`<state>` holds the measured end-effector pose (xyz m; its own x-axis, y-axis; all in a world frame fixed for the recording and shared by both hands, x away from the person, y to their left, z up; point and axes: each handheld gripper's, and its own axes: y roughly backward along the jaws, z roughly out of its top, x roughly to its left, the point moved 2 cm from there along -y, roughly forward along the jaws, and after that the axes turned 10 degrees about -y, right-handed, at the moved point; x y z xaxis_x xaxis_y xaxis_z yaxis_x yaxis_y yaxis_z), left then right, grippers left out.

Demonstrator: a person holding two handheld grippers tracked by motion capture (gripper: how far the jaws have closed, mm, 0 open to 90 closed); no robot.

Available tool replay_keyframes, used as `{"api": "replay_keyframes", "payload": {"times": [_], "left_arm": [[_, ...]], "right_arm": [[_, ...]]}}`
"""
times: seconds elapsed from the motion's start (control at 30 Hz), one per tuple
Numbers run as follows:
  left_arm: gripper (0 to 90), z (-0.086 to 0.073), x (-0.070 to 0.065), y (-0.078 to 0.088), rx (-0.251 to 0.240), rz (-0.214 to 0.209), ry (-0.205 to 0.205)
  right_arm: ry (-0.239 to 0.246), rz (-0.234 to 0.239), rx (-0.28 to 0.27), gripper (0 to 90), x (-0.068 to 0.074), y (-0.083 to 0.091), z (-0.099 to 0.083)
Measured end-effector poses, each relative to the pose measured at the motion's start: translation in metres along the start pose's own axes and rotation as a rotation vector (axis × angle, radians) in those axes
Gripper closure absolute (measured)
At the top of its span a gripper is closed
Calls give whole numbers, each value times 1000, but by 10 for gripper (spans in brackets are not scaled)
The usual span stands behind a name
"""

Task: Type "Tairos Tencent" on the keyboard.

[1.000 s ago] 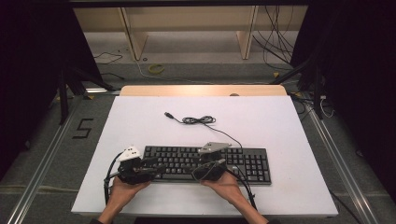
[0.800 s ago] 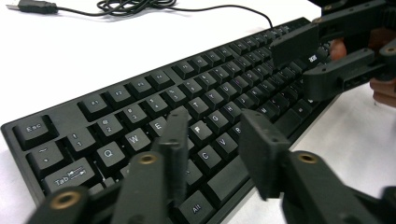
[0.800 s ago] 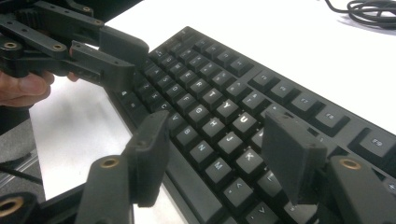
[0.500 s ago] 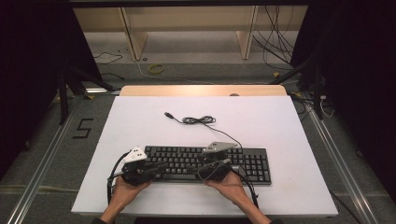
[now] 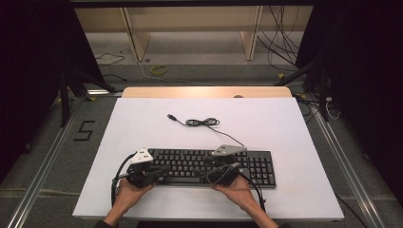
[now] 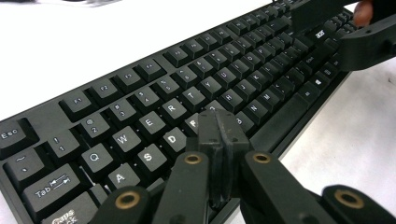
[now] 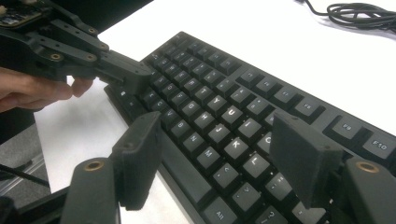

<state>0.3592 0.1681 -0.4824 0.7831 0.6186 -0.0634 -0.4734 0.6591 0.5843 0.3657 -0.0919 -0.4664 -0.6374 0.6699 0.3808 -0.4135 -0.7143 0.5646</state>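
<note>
A black keyboard [image 5: 256, 166] lies on the white table [image 5: 285, 128], near its front edge. Its cable [image 5: 202, 122] is coiled behind it and ends in a loose plug [image 5: 170, 116]. My left gripper [image 5: 165, 169] points right over the keyboard's left half. Its jaws have just been closing and now stand shut with nothing between them [image 6: 219, 135], their tips over the F and G keys; whether they touch I cannot tell. My right gripper [image 5: 211, 171] points left over the middle keys. Its jaws have just been opening and stand wide apart [image 7: 219, 140], holding nothing.
A wooden strip [image 5: 204, 91] runs along the table's far edge. Beyond it are grey floor, loose cables and shelf legs [image 5: 249, 33]. A "5" [image 5: 84, 130] is marked on the floor at the left. Metal rails [image 5: 43, 166] flank the table.
The left gripper's jaws have closed together over the keyboard's left half. The right gripper's jaws have spread wider. Both hands stay in about the same place.
</note>
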Motion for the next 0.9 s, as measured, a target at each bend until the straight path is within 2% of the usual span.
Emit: {"api": "replay_keyframes", "payload": {"times": [0.2,0.43,0.9], "left_arm": [[890,0,1,-4,25,-6,6],[890,1,-2,-11,55,-19,-5],[890,-2,0,-18,91,-10,3]], "right_arm": [[-3,-3,-9,347,-3,5,-2],[-2,-6,-4,347,-4,6,-5],[-2,-4,-8,347,-4,9,-6]]}}
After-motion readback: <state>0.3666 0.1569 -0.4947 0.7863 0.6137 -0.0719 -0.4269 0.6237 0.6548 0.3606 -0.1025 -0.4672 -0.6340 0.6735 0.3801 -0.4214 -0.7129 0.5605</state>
